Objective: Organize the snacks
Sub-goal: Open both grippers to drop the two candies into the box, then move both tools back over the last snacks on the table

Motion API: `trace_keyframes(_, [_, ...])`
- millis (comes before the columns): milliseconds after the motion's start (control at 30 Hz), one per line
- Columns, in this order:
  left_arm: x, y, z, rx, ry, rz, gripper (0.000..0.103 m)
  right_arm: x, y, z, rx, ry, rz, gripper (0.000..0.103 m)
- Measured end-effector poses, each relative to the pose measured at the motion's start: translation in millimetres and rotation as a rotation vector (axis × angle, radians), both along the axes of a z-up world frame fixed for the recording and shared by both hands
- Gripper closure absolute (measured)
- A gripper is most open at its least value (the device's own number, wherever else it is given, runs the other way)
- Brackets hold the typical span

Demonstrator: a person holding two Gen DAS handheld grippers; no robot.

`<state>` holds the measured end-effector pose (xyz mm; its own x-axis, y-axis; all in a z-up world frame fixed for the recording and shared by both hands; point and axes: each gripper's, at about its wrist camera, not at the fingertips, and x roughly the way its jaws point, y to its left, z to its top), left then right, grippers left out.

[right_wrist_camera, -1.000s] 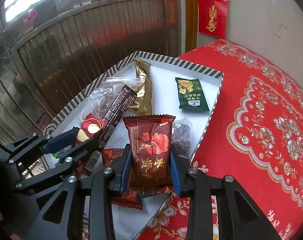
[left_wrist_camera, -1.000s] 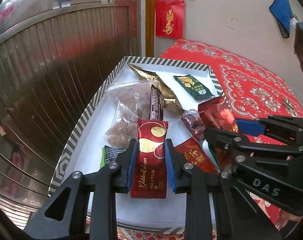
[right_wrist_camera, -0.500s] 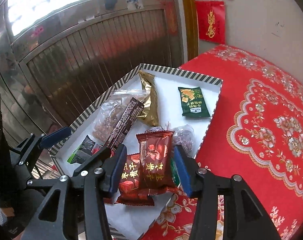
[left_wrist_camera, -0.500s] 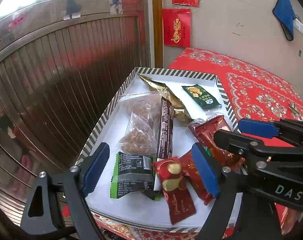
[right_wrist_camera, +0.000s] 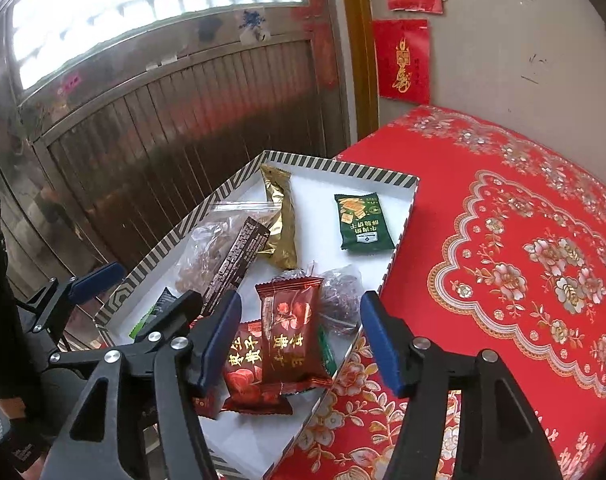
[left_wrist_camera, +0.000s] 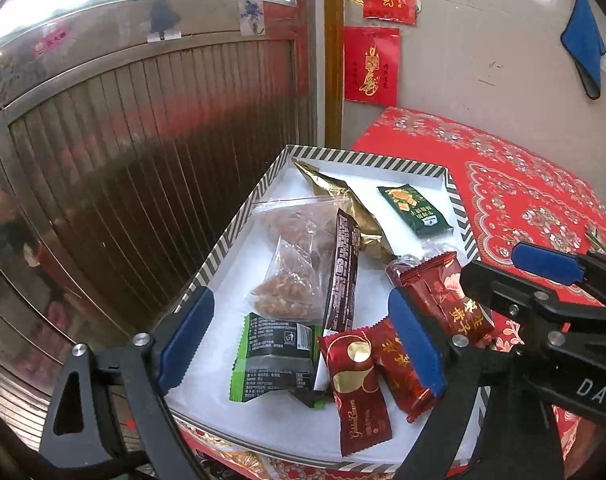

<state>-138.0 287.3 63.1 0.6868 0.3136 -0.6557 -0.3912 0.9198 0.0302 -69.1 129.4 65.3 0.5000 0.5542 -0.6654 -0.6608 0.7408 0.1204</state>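
A white tray with a striped rim [left_wrist_camera: 239,224] holds several snack packets. My left gripper [left_wrist_camera: 303,344] hangs over its near end, jaws wide and still opening, pressing on nothing. Below it lie a red Golden Crown packet [left_wrist_camera: 359,392] and a green-black packet [left_wrist_camera: 275,360]. My right gripper [right_wrist_camera: 299,340] is open and widening. A dark red packet [right_wrist_camera: 293,340] lies between its pads without touching them, resting on another red packet [right_wrist_camera: 243,368].
Further back on the tray [right_wrist_camera: 343,168] lie a dark chocolate bar [left_wrist_camera: 343,276], clear bags of nuts [left_wrist_camera: 291,288], a gold packet [left_wrist_camera: 343,208] and a green cracker packet [right_wrist_camera: 363,220]. A red patterned cloth [right_wrist_camera: 503,240] covers the table on the right. A metal shutter door [left_wrist_camera: 143,160] stands left.
Both grippers let go of their red packets, which now lie at the tray's near end. The left jaws spread wide, the right ones partway, and both grippers backed off a little.
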Motion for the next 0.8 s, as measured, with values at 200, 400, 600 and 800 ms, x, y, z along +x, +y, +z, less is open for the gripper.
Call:
trace_keyframes(200, [3.3,-3.0,-0.8,0.007,0.005,0.006,0.014,-0.2,-5.4,-0.4,0.007,-0.004,-0.015,0.035])
trace_keyframes(400, [5.9,-9.3,2.4,0.016,-0.006,0.002,0.014,0.2,-17.4,3.9,0.015,-0.018,-0.031,0.035])
trace_keyframes(600, [18.3,-35.9,8.3,0.03,-0.003,-0.057,0.014,10.5,-49.9,6.5,0.012,-0.019,-0.084,0.032])
trace_keyframes(800, [36.6,-74.4,20.3,0.013,-0.021,-0.133,0.014,28.0,-99.4,3.6,-0.027,-0.013,-0.17,0.032])
